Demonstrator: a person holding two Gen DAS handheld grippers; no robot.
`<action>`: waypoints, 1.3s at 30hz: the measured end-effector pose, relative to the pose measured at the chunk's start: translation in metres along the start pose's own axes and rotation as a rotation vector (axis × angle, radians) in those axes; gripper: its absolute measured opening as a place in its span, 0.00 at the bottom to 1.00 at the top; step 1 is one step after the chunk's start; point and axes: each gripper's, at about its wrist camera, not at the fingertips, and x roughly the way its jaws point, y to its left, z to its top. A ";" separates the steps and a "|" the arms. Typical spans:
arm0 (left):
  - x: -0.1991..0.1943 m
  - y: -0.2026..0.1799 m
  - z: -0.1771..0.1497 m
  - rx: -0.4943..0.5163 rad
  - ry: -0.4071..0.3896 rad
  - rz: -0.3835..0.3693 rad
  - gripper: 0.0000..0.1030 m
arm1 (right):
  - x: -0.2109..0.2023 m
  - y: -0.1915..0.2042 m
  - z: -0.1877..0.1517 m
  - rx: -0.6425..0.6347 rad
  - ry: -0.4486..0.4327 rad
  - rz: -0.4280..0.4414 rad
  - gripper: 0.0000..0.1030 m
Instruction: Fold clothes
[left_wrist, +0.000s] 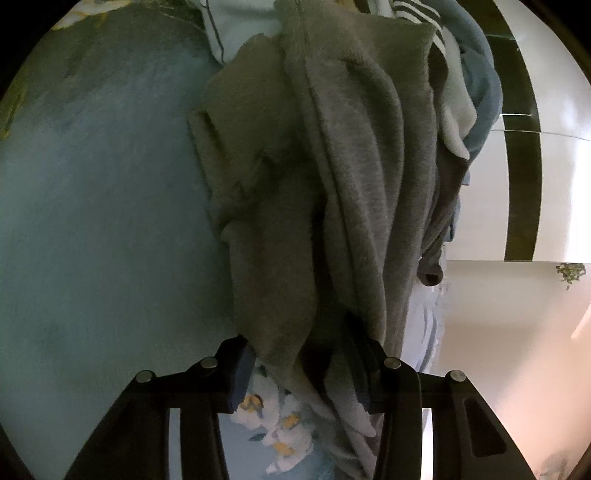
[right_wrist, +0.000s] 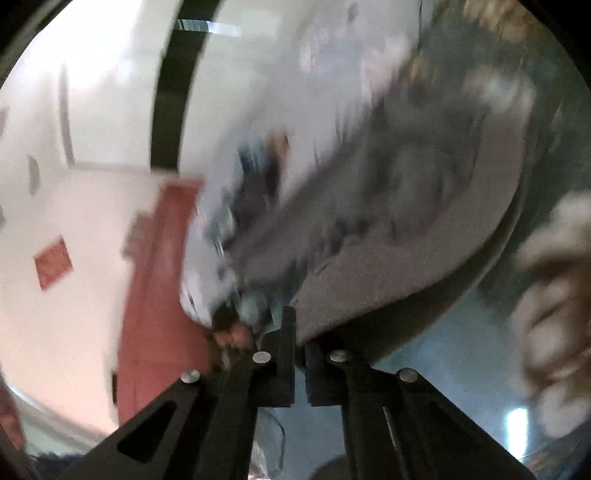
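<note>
Left gripper was clamped on a bunched fold of the grey garment, which hung over the teal floral bedsheet. Right gripper, fingers nearly together, pinched the same grey garment's edge; that view was badly motion-blurred. More clothes were piled beyond.

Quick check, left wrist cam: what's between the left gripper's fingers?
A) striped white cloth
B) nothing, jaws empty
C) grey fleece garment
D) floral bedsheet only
C. In the left wrist view the left gripper has bunched folds of the grey fleece garment running down between its two fingers; the floral bedsheet lies behind and below it, not in the grip.
</note>
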 end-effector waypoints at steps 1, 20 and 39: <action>0.000 0.000 -0.002 -0.003 -0.001 -0.002 0.46 | -0.012 -0.001 0.007 -0.003 -0.036 -0.017 0.04; -0.017 -0.013 0.016 -0.039 -0.095 -0.002 0.02 | -0.019 -0.022 0.015 0.068 -0.047 -0.065 0.04; -0.300 0.056 -0.070 0.079 -0.353 0.033 0.02 | -0.124 -0.018 -0.030 0.047 -0.171 -0.053 0.04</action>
